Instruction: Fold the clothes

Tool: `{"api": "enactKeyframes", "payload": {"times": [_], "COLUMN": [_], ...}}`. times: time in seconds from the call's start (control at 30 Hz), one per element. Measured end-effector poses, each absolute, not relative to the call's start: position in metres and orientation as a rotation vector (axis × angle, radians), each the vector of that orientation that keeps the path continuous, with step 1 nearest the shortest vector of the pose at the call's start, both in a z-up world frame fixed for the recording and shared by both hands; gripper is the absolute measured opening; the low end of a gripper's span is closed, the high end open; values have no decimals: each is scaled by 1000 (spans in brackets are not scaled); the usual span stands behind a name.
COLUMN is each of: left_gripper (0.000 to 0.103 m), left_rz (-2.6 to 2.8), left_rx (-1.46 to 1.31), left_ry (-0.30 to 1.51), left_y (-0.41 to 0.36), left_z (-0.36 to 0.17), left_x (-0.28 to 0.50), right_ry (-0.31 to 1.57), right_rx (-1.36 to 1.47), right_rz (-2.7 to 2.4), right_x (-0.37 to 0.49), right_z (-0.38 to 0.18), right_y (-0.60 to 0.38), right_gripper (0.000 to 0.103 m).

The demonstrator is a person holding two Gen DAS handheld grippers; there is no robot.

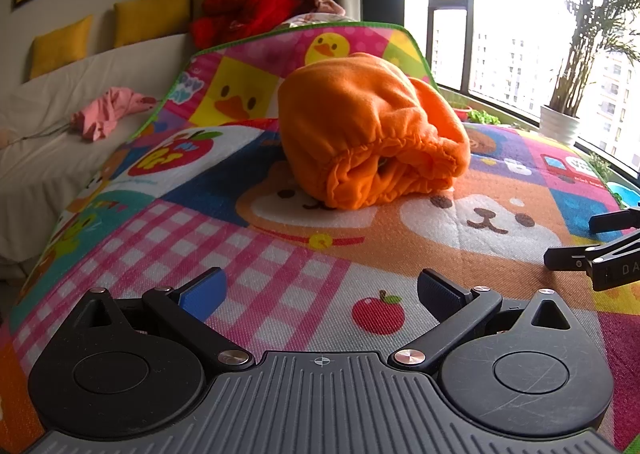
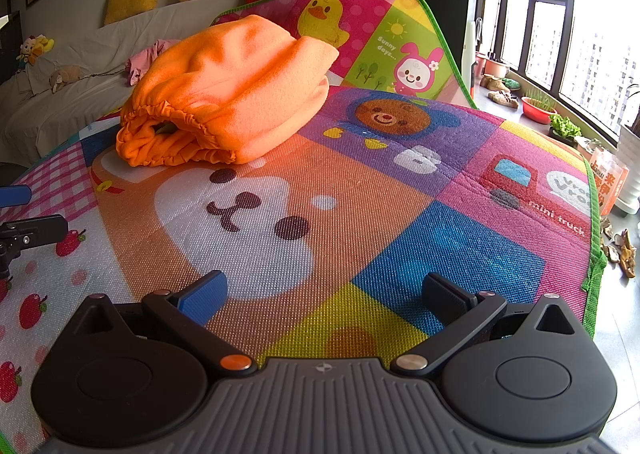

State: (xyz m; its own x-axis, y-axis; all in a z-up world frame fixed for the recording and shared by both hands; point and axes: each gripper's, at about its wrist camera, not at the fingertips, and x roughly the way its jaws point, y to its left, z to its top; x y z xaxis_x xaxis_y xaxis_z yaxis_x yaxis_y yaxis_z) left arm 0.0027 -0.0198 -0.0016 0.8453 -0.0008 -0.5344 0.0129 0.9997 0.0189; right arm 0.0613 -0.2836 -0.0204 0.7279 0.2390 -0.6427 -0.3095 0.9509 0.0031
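A folded orange fleece garment (image 1: 368, 134) with an elastic waistband facing me lies bundled on the colourful cartoon play mat (image 1: 280, 274). In the right wrist view the same orange garment (image 2: 228, 94) sits at the upper left of the mat (image 2: 440, 238). My left gripper (image 1: 320, 294) hovers low over the mat, well short of the garment, open and holding nothing. My right gripper (image 2: 324, 298) is also open and holding nothing, to the right of the garment. The right gripper's fingers (image 1: 600, 250) poke in at the left view's right edge; the left gripper's fingers (image 2: 24, 214) show at the right view's left edge.
A white sofa (image 1: 48, 142) with yellow cushions (image 1: 148, 14), a pink garment (image 1: 108, 112) and a red jacket (image 1: 248, 10) stands behind the mat. Windows and potted plants (image 1: 560, 122) line the right side. Bowls, shoes and a bag (image 2: 608, 182) sit on the floor past the mat's right edge.
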Motion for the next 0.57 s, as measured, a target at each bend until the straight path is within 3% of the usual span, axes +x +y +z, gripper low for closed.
{"api": "enactKeyframes", "payload": {"times": [0.57], "left_gripper": [103], "left_rz": [2], "left_rx": [25], "left_ry": [570], "left_y": [-20], "left_z": [-2], "left_x": [3], "right_ry": [693], "right_rx": [-107], "right_rz": [303], "right_x": [61], "right_z": [-20], "right_y": [-284], "right_gripper": [103]}}
